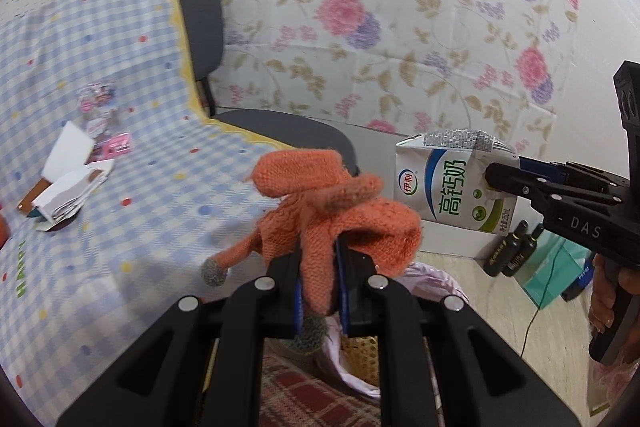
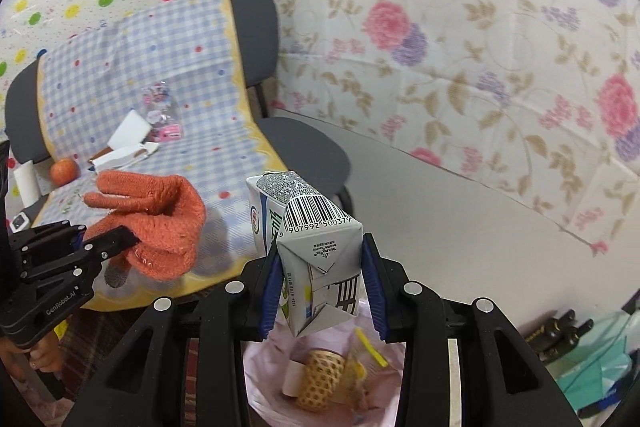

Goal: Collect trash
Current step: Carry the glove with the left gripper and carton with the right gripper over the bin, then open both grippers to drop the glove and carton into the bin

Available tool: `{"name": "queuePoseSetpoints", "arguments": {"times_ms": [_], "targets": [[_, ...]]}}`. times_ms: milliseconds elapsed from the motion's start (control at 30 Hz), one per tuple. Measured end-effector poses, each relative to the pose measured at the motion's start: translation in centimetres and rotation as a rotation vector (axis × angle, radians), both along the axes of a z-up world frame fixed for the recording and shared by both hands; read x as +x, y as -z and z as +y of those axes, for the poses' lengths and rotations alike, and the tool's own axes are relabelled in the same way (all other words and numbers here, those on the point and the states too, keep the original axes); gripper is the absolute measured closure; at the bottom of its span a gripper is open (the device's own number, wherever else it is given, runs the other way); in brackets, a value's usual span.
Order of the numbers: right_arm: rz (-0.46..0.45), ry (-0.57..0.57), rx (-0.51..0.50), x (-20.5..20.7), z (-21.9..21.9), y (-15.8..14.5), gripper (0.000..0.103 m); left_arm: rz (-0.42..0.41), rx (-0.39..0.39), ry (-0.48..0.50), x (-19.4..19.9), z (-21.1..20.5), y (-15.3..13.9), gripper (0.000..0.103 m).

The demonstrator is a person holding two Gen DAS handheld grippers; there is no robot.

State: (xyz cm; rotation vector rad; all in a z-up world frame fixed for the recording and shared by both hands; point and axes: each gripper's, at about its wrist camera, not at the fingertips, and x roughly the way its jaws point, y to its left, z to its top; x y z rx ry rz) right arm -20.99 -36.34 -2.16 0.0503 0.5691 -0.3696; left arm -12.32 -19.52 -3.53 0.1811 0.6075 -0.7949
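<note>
Floral wallpaper backs the checked worktop [image 2: 132, 75]. Left tool [image 1: 320, 291] pinches an orange glove [image 1: 340, 219]; right tool [image 2: 320, 279] clamps a milk carton [image 2: 316, 259] — barcode showing, "高钙奶" on its face — above the pink-lined bin [image 2: 320, 379] at 6 o'clock. Wrappers [image 2: 160, 115] and an apple [image 2: 64, 171] at 10 o'clock remain — roughly midway, I judge.

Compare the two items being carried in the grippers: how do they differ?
The orange glove is soft, knitted and droops over the left gripper; the milk carton is stiff, printed and boxy. The glove is pinched thin; the carton holds the right gripper wider apart. Both are clamped above the pink-lined bin.
</note>
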Motion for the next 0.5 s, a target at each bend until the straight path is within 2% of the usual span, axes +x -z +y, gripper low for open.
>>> {"name": "queuePoseSetpoints", "arguments": {"times_ms": [333,433,500], "targets": [[0.025,0.086,0.031,-0.9,-3.8,1.4,0.065,0.050,0.064,0.109,-0.1,-5.6,1.6,0.090],[0.027,0.097,0.042,-0.6,-4.5,1.8,0.065,0.072,0.083,0.125,0.2,-6.7,2.0,0.088],[0.029,0.104,0.049,-0.4,-5.0,2.2,0.065,0.093,0.095,0.129,0.6,-7.4,2.4,0.081]]}}
